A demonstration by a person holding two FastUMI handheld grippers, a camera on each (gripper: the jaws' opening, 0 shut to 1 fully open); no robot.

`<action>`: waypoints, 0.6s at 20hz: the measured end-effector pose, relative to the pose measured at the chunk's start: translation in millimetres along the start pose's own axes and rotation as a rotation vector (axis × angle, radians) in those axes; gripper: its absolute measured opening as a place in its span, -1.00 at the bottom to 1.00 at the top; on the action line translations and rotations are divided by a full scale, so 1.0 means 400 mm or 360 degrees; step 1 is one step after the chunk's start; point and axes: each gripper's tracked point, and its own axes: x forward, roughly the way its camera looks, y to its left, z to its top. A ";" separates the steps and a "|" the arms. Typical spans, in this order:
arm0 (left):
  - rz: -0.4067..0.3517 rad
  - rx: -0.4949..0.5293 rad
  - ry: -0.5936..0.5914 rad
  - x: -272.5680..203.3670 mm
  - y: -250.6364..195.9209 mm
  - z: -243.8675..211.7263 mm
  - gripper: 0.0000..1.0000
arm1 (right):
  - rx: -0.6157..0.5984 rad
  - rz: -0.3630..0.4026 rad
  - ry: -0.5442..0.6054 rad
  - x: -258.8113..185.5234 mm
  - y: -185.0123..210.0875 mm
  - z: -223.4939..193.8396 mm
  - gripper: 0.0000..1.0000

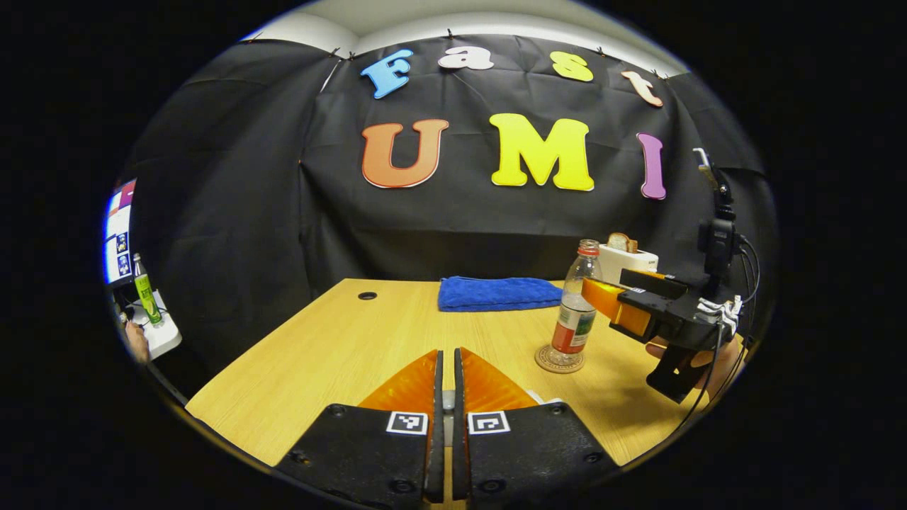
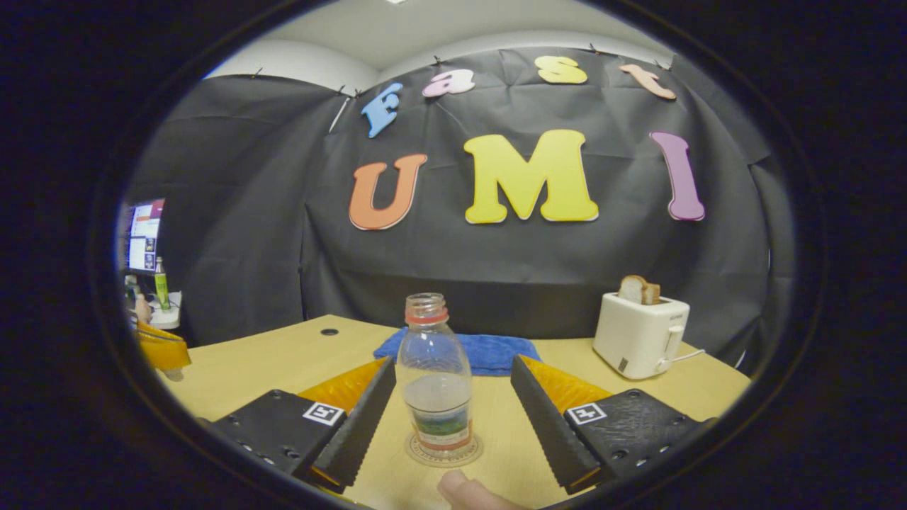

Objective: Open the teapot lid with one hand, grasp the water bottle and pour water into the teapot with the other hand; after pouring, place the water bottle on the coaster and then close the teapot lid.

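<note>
The clear water bottle (image 2: 434,375), uncapped with a red neck ring and a little water in it, stands upright on the round coaster (image 2: 424,453). My right gripper (image 2: 451,367) is open, one finger on each side of the bottle with a gap to it. In the left gripper view the bottle (image 1: 575,312) and coaster (image 1: 560,360) sit right of centre, with the right gripper (image 1: 599,297) at the bottle's right side. My left gripper (image 1: 446,368) has its fingers nearly together over the table; a pale sliver, apparently the teapot lid (image 1: 446,402), shows between them. The teapot's body is hidden.
A folded blue towel (image 1: 499,292) lies at the table's far edge. A white toaster (image 2: 640,333) with bread in it stands at the back right. The wooden table (image 1: 340,347) has a cable hole (image 1: 367,295) at the far left. A monitor (image 2: 145,234) stands off the table's left.
</note>
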 end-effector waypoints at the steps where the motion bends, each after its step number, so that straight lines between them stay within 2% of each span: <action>1: -0.0011 0.0010 -0.0004 0.014 -0.010 -0.009 -0.87 | -0.0003 0.0021 -0.0015 -0.019 0.003 0.005 0.94; 7: -0.0072 0.0003 0.0125 0.102 -0.059 -0.131 -0.87 | -0.0017 0.0013 -0.0091 -0.123 -0.020 0.008 0.95; 12: -0.0136 -0.0015 0.0038 0.107 -0.093 -0.108 -0.86 | 0.0024 0.0006 -0.0087 -0.183 -0.039 -0.023 0.95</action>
